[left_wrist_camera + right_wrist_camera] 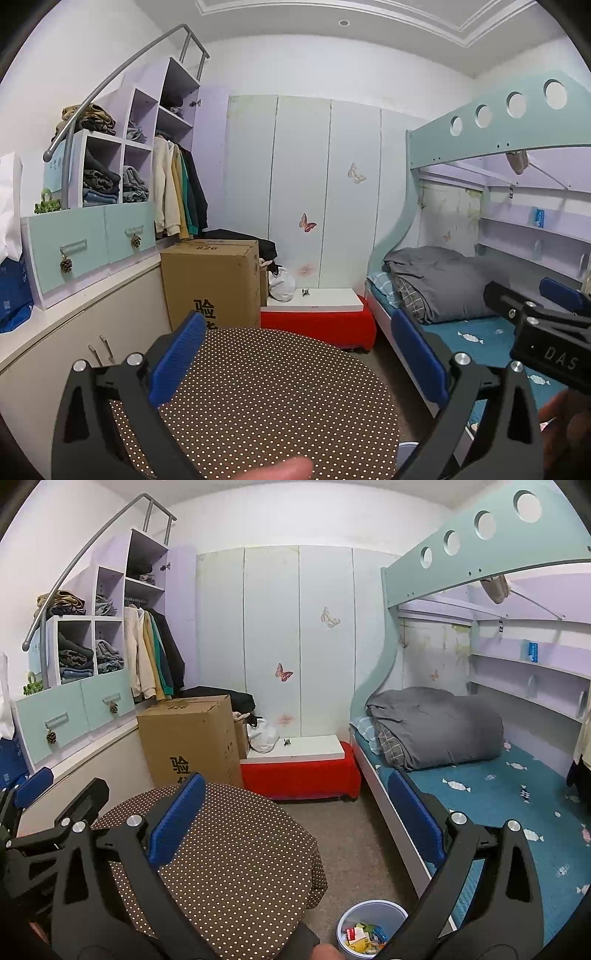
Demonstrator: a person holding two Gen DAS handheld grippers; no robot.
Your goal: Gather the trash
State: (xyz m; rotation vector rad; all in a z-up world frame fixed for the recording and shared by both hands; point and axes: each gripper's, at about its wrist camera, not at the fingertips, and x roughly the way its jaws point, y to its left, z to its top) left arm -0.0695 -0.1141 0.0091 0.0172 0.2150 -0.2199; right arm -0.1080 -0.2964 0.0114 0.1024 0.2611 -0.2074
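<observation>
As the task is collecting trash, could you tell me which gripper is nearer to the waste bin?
Right. The right gripper hangs open just above the waste bin, which sits on the floor between table and bed. The left gripper, also open, is over the polka-dot table, farther left.

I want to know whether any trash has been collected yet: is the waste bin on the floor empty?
No, in the right wrist view the waste bin beside the polka-dot table holds colourful wrappers.

A small round bin point(369, 914) is seen upright on the floor at 6 o'clock in the right wrist view. Colourful wrappers point(364, 936) are piled inside it.
</observation>
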